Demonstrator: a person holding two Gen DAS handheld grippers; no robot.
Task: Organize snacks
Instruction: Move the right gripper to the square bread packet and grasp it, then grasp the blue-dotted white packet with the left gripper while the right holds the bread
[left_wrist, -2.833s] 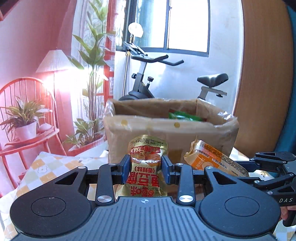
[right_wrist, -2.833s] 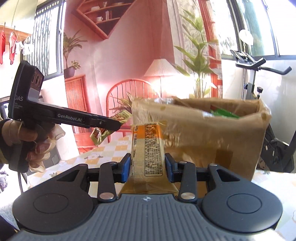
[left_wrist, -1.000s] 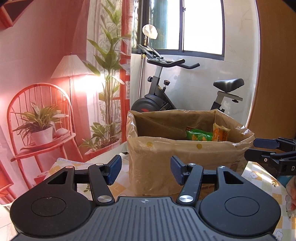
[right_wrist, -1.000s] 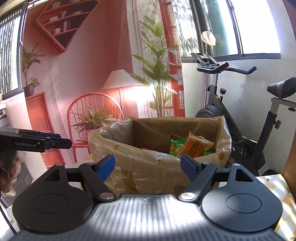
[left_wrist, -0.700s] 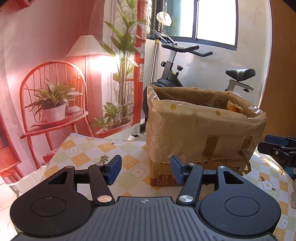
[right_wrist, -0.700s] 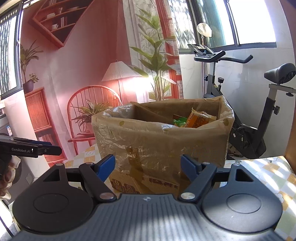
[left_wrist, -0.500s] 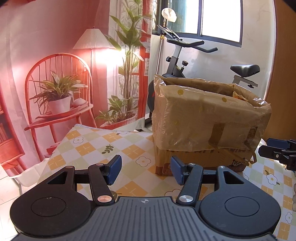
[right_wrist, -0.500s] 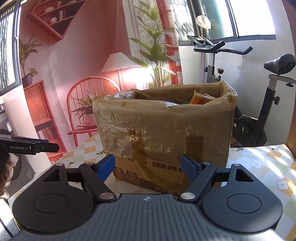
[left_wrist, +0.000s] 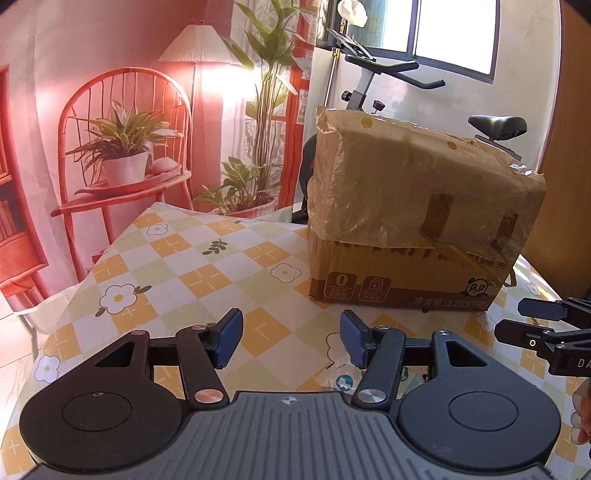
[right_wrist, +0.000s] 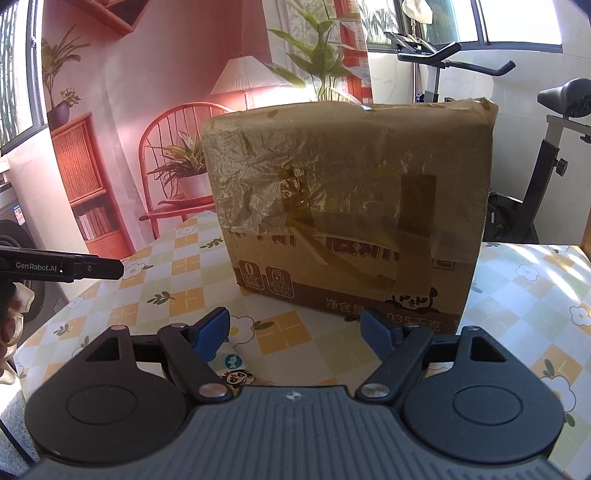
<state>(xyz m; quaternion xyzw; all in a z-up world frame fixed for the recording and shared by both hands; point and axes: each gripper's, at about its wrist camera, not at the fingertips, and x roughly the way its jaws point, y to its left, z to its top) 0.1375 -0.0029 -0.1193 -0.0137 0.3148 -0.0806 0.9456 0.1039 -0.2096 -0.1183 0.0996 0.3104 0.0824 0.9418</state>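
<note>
- Left gripper (left_wrist: 291, 338): fingers spread wide, nothing between them, hovering low over the checked tablecloth (left_wrist: 192, 273) on the bench.
- Right gripper (right_wrist: 295, 332): fingers likewise apart and empty, pointed at the near face of the cardboard box (right_wrist: 351, 206).
- The box fills the centre of the right wrist view and the right half of the left wrist view. It is lined with a crinkled plastic bag folded over the rim. Its inside is hidden from this low angle, so what it holds cannot be told.
- A snack packet (left_wrist: 345, 376) with a cartoon print lies flat on the cloth at lower centre of the left wrist view, partly behind the right finger. A similar printed packet (right_wrist: 236, 371) shows at lower centre-left of the right wrist view, just beside the left finger; possibly the same one.
- Judgement: the step in hand is picking up the next packet for the box.
- To do it well: come down with the fingers straddling the packet's narrow side, pinch near its middle so it does not flop, then lift clear above the bag's rim before releasing.
- Risk: a thin flat packet may slide on the cloth, or the fingers may snag the cloth.
</note>
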